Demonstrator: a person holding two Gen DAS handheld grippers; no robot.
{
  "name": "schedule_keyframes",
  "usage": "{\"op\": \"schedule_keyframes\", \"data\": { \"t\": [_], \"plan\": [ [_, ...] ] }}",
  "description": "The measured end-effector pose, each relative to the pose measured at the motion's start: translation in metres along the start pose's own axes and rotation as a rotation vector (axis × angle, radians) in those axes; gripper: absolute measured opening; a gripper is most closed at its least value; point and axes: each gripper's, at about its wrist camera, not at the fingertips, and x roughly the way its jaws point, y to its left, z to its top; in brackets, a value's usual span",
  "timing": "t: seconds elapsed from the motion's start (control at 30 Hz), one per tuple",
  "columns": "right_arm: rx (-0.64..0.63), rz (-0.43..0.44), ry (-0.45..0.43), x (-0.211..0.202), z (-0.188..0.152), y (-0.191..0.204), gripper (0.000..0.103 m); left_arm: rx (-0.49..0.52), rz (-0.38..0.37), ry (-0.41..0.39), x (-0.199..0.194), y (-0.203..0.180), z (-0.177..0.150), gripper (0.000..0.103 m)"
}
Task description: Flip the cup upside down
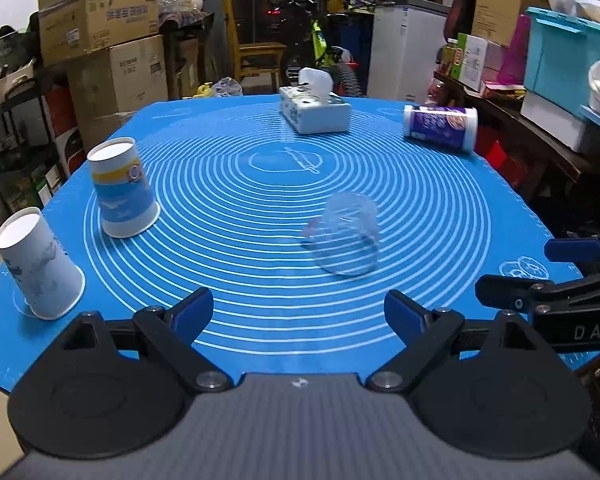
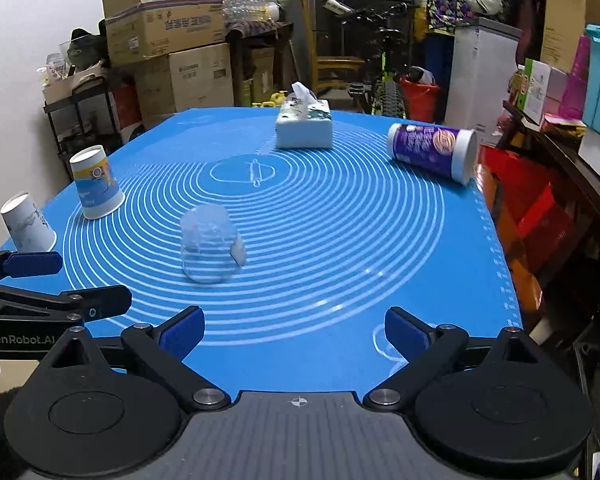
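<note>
A clear plastic cup [image 1: 346,236] stands mouth down on the blue mat [image 1: 260,280], blurred and a little tilted; it also shows in the right wrist view [image 2: 210,244]. Two paper cups stand mouth down at the left: a blue and yellow one [image 1: 122,188] [image 2: 95,187] and a white one [image 1: 40,262] [image 2: 28,222]. A purple cup [image 1: 440,126] [image 2: 432,150] lies on its side at the far right. My left gripper [image 1: 300,314] is open and empty near the front edge. My right gripper [image 2: 294,330] is open and empty to the right of the left one.
A white tissue box [image 1: 314,110] [image 2: 304,126] stands at the back of the mat. Cardboard boxes [image 1: 112,40], a chair [image 1: 258,58], a bicycle [image 1: 332,52] and shelves of clutter surround the table. The table edge runs close on the right [image 2: 500,240].
</note>
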Motion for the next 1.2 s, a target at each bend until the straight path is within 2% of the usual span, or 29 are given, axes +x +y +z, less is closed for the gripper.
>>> {"op": "schedule_keyframes", "data": {
  "t": [0.27,1.2],
  "plan": [
    [0.030,-0.010,0.005,-0.004,-0.005,-0.012,0.097,0.018,-0.008,0.000,-0.002,-0.010,-0.003,0.092],
    [0.042,-0.018,0.021,0.000,-0.008,-0.014,0.097,0.021,-0.010,0.005,0.001,-0.012,-0.001,0.092]
  ]
}}
